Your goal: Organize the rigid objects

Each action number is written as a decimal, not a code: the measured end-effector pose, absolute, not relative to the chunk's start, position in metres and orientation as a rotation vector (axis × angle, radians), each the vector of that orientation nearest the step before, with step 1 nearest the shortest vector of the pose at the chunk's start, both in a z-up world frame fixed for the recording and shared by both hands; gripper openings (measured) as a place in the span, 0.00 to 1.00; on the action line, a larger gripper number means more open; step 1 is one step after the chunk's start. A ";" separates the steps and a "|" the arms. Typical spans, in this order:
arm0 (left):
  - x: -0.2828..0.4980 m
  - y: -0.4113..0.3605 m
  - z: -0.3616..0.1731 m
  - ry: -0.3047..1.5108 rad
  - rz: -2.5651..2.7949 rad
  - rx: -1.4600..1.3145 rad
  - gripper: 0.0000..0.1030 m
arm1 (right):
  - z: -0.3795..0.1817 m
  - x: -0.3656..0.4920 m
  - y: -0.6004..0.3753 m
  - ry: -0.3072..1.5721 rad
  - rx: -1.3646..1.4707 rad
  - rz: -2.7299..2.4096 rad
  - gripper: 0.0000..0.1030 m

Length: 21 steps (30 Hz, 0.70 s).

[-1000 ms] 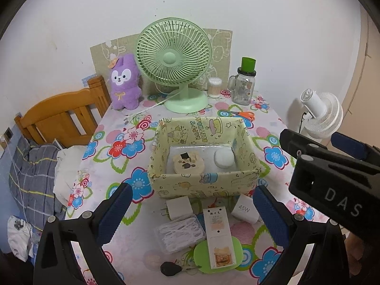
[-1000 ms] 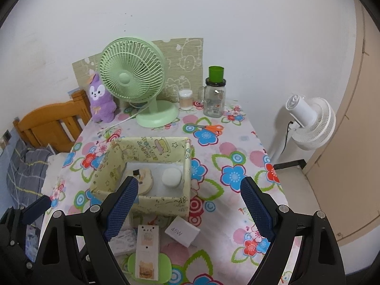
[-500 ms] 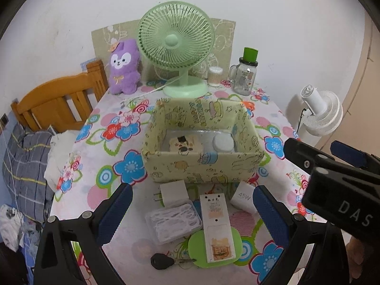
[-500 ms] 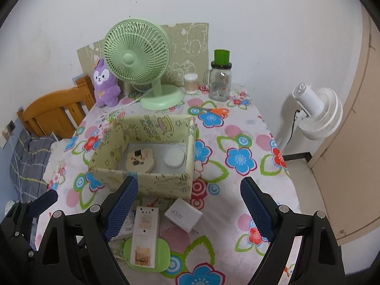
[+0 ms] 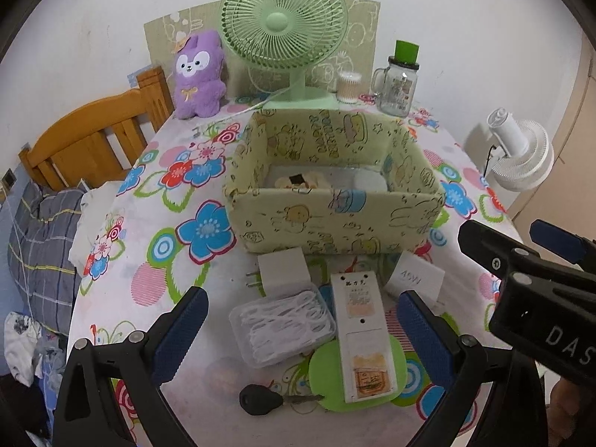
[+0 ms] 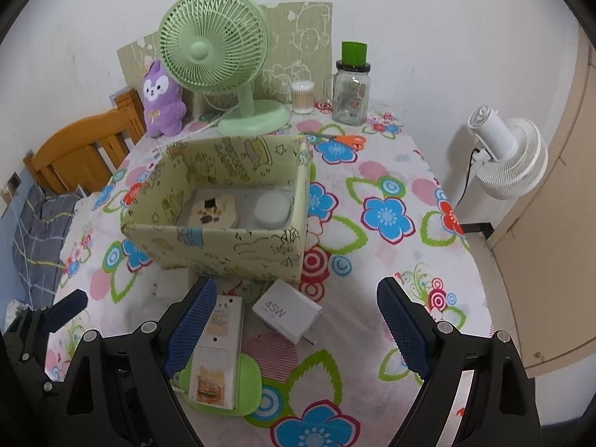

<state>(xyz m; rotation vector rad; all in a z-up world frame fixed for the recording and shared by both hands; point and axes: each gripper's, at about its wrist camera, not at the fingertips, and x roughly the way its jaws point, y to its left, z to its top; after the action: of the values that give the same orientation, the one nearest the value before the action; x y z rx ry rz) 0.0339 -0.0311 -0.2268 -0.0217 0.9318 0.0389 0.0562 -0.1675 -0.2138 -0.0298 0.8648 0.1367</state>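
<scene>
My left gripper (image 5: 298, 327) and right gripper (image 6: 294, 329) both gape wide and empty before the yellow storage box (image 5: 335, 219), yet only the left view shows the black key (image 5: 260, 399) and clear plastic case (image 5: 283, 326) near it, while the 45W charger (image 6: 287, 313) shows in both.

A plain white wall (image 6: 428, 29) backs the table (image 6: 402, 260), which wears a flowered cloth. A patterned board (image 6: 298, 44) leans against the wall. To the left stands a wooden headboard (image 5: 93, 138) with grey checked bedding (image 5: 41, 246) below. On the right are a white fan (image 6: 510, 156) and a beige door (image 6: 558, 223).
</scene>
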 end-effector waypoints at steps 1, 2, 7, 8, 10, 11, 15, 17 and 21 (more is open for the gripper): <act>0.034 -0.031 -0.228 0.930 0.044 -0.021 0.99 | -0.216 0.057 -0.167 0.867 -0.032 0.137 0.87; 0.034 -0.031 -0.229 0.926 0.051 -0.020 0.99 | -0.220 0.057 -0.167 0.872 -0.032 0.139 0.87; 0.036 -0.033 -0.242 0.954 0.054 -0.014 0.99 | -0.231 0.060 -0.165 0.891 -0.045 0.145 0.87; 0.036 -0.033 -0.245 0.960 0.055 -0.011 0.99 | -0.235 0.060 -0.164 0.896 -0.046 0.147 0.87; 0.037 -0.034 -0.250 0.966 0.058 0.001 0.99 | -0.239 0.061 -0.163 0.906 -0.042 0.152 0.87; 0.038 -0.033 -0.252 0.968 0.067 0.011 0.99 | -0.243 0.061 -0.162 0.915 -0.041 0.158 0.87; 0.040 -0.029 -0.260 0.976 0.074 0.006 0.99 | -0.252 0.062 -0.157 0.932 -0.055 0.167 0.87; 0.042 -0.026 -0.264 0.979 0.075 0.005 0.99 | -0.257 0.062 -0.154 0.938 -0.061 0.172 0.87; 0.048 -0.022 -0.270 0.982 0.068 0.014 0.99 | -0.264 0.062 -0.151 0.956 -0.052 0.183 0.87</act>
<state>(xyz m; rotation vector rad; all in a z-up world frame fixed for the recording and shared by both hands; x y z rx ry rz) 0.0478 -0.0222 -0.2703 0.0141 0.9817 0.0679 0.0616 -0.1509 -0.2640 -0.0520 0.9564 0.1830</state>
